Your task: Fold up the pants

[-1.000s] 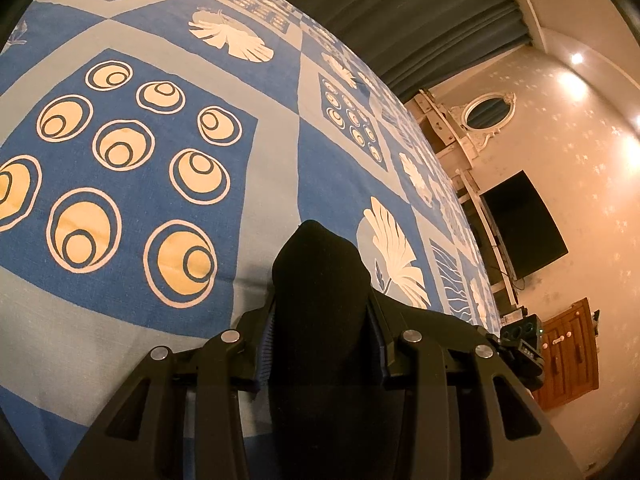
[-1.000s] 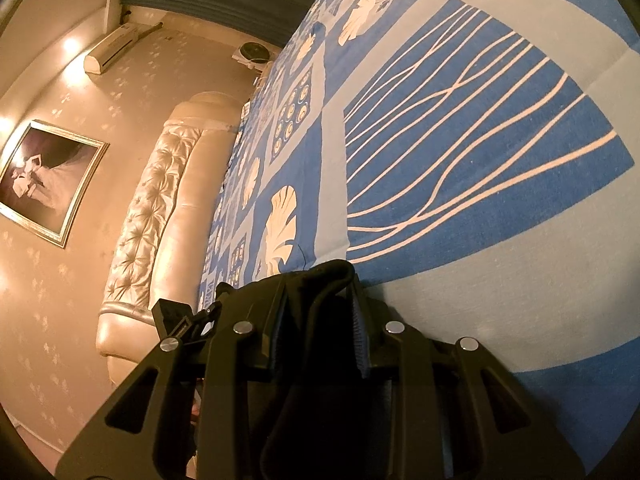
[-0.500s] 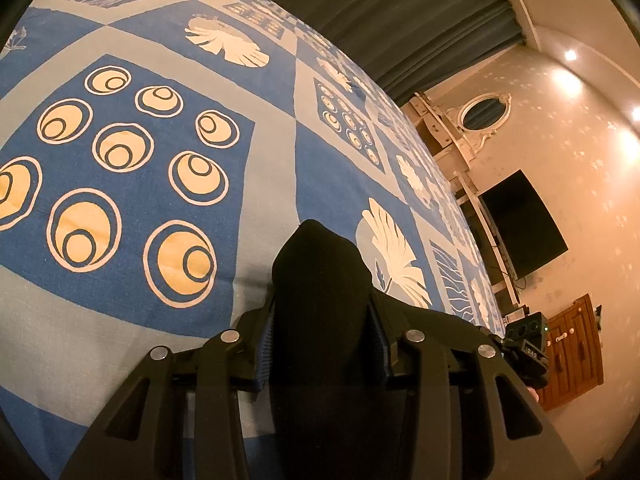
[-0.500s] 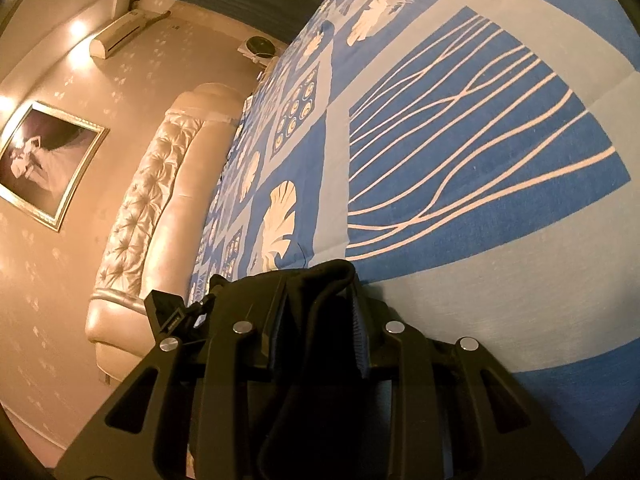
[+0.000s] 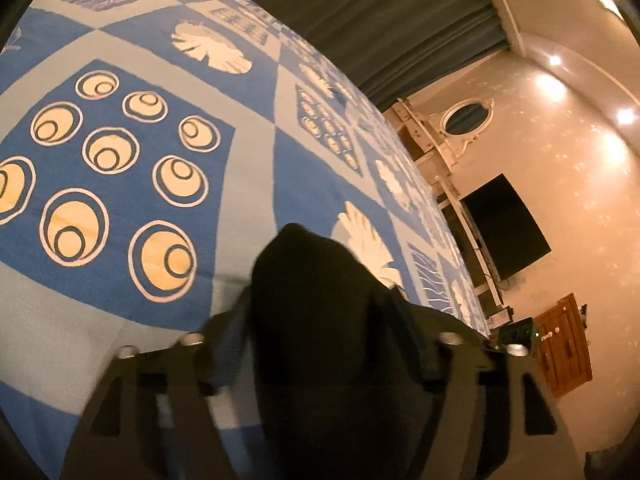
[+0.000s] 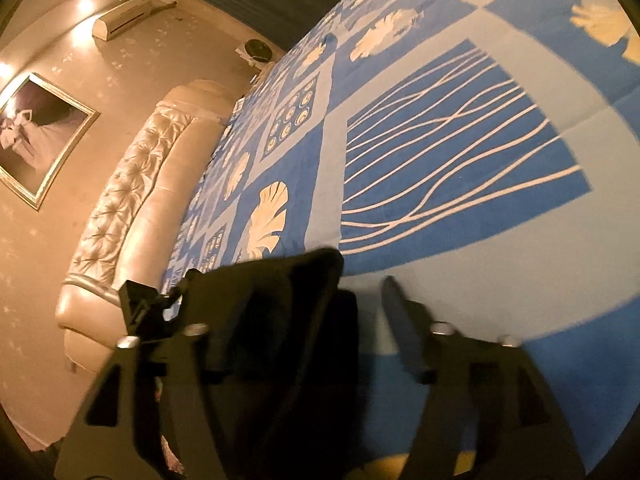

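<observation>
The left gripper [image 5: 316, 312] is seen with its jaws just opened wide, the black pants [image 5: 312, 300] lying loose between them on the blue patterned bedspread [image 5: 248, 184]. The right gripper [image 6: 316, 296] has likewise just been spread apart (bedspread shows in the gap), with the dark cloth draped against its left finger [image 6: 224, 320]. A tufted headboard [image 6: 120, 200] is seen beyond.
</observation>
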`<state>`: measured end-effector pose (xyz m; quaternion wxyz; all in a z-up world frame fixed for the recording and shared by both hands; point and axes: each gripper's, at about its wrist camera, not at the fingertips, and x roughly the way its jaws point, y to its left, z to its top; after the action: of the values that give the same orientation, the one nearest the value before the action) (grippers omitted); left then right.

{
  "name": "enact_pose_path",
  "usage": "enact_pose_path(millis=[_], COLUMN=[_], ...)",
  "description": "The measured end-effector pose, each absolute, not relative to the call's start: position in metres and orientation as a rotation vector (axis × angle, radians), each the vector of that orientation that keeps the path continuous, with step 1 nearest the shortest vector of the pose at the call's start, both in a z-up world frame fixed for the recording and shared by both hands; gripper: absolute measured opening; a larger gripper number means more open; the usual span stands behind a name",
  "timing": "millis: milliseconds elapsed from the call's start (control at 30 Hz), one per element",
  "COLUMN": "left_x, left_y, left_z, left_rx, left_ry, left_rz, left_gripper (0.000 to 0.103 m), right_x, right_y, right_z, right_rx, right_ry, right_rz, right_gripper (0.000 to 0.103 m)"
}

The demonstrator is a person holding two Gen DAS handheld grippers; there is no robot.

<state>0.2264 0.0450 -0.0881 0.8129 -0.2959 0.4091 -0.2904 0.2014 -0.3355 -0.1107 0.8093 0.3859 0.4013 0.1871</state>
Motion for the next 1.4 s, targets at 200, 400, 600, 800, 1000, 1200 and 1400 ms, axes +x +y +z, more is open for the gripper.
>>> enact_pose_path(millis=[200, 400, 600, 800, 1000, 1200, 1400], left_x=[0.210, 0.177, 0.149, 0.138, 0.131, 0.121, 0.111], left_y=[0.047, 0.054, 0.057, 0.060, 0.060, 0.070, 0.066], left_z=[-0.079, -0.076, -0.079, -0.082, -0.083, -0.084, -0.087], left_rx=[-0.560, -0.530, -0.492, -0.532, -0.538, -0.646, -0.702], left_ry=[0.907, 0.915, 0.921, 0.904, 0.897, 0.898, 0.915], left_rz=[-0.567, -0.533, -0.502, -0.469, -0.458, -0.531, -0.656], left_gripper=[0.087, 0.087, 0.087, 0.088, 0.088, 0.088, 0.089], right_x=[0.174, 0.156, 0.141, 0.126, 0.119, 0.108, 0.106], right_y=[-0.336, -0.336, -0.328, -0.318, -0.319, -0.331, -0.326], right_z=[-0.104, -0.101, -0.101, -0.099, -0.101, -0.109, -0.114], right_rx=[0.778, 0.742, 0.701, 0.665, 0.701, 0.849, 0.929], right_ry=[0.871, 0.892, 0.918, 0.927, 0.936, 0.943, 0.978], right_rz=[0.347, 0.312, 0.297, 0.265, 0.275, 0.361, 0.455], right_gripper=[0.084, 0.086, 0.090, 0.091, 0.092, 0.092, 0.092])
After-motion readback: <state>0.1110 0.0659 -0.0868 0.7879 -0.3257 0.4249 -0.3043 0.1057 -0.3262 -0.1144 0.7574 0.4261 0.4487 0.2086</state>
